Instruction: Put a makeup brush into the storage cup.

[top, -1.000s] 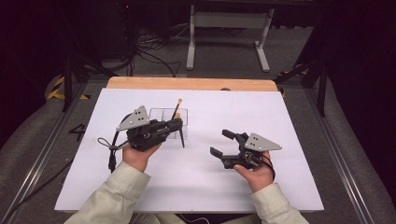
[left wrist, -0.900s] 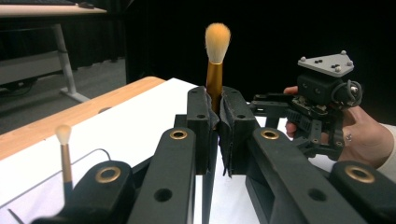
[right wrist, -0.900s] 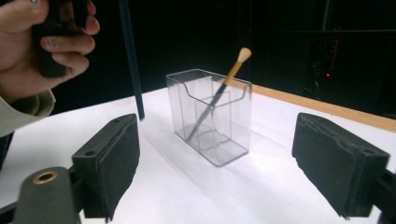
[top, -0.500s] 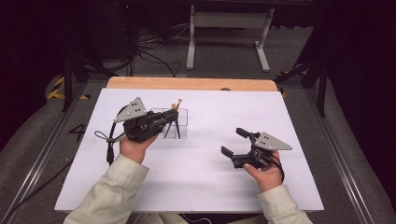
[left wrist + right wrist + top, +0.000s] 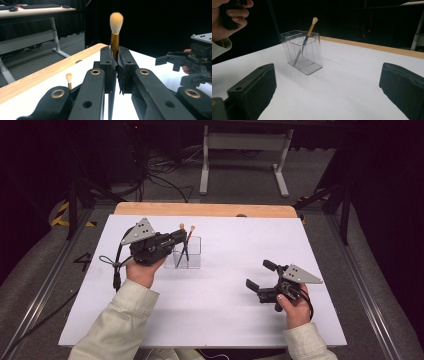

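The left gripper [image 5: 181, 236] clamps a makeup brush [image 5: 115, 37] upright over the clear holder [image 5: 191, 254] at the table's [image 5: 225, 320] far left, where a second brush [image 5: 308, 37] already leans. The right gripper [image 5: 261, 276], near right, has just been opening, with nothing between its jaws. Best lower the handle straight down inside the rim before releasing.

Clear box [image 5: 188, 253] on the table [image 5: 220, 320], at about ten o'clock from the middle; one brush [image 5: 308, 33] leaning inside it; second brush [image 5: 115, 37] upright at its nine o'clock, between pinching jaws; right gripper [image 5: 264, 278] at four o'clock, well apart.
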{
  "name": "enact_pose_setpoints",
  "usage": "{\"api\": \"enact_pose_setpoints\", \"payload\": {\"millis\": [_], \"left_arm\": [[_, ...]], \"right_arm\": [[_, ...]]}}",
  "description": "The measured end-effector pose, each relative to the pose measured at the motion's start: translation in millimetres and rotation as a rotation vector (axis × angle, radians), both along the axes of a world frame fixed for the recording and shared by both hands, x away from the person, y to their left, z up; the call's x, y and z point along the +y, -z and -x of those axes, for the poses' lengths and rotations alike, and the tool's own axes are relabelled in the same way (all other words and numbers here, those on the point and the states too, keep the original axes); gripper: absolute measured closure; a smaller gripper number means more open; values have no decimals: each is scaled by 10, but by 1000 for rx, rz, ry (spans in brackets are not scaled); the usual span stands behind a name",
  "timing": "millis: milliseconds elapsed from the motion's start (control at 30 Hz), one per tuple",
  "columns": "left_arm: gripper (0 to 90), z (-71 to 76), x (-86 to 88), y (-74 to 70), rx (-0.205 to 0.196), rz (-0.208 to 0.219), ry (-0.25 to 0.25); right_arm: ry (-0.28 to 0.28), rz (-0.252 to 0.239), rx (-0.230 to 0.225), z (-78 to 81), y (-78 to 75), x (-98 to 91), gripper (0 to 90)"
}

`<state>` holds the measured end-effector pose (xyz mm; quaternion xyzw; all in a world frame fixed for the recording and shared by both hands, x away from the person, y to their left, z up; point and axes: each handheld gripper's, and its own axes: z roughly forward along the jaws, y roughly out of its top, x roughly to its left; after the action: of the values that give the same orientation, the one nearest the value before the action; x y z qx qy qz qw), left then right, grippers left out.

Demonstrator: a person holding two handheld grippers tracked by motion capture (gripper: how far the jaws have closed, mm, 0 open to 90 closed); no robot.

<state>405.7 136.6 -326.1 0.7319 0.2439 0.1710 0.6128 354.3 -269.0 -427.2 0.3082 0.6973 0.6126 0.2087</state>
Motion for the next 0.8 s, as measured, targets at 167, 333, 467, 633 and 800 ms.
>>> {"api": "enact_pose_setpoints", "payload": {"millis": [167,333,467,633,800], "left_arm": [[835,-57,27,-4,8,5,-19],[835,-119,41,-2,11,-9,-64],[835,-151,26,12,13,-16,-84],[835,-185,29,26,5,-10,-117],[835,-225,36,38,6,-7,-138]], "right_arm": [[23,-1,-4,36,-13,-69,16],[51,-10,6,68,-13,-140,15],[59,-13,10,76,-7,-166,15],[66,-14,12,83,-5,-184,16],[64,-1,10,101,4,-185,16]]}}
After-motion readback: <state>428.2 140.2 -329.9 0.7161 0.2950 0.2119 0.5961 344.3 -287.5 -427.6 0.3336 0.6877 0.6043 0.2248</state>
